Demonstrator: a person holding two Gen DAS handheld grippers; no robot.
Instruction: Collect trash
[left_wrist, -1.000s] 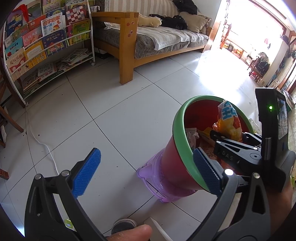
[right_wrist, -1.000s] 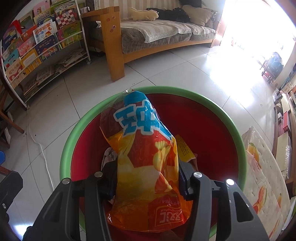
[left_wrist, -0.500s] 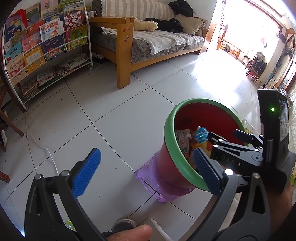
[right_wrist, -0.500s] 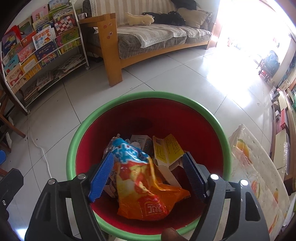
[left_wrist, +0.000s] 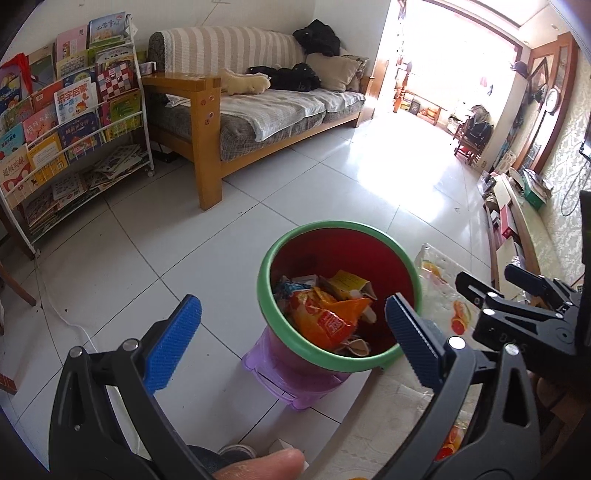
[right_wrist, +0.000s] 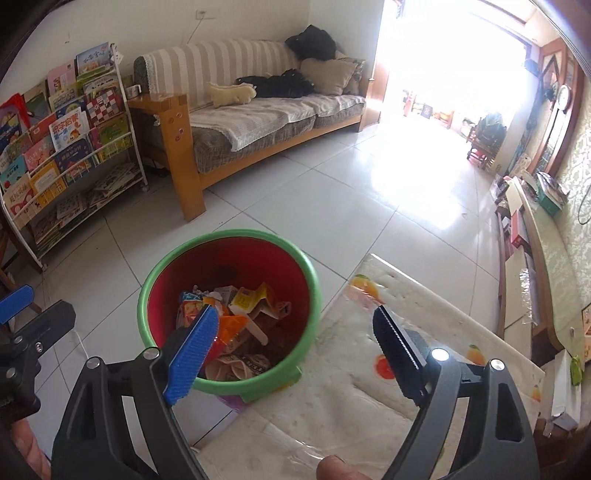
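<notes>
1. The surface with its fruit-print cover lies under my right gripper.
2. The green-rimmed bin stands just ahead of both grippers, within easy reach for drops.
3. The orange snack bag lies inside it.
4. My right gripper is spread empty; my left gripper is likewise spread, holding nothing.

Your bin stands on the floor, touching the near-left corner of the mat. In it lie a snack bag and a carton. Behind it sits the sofa, with the book rack left of that.
</notes>
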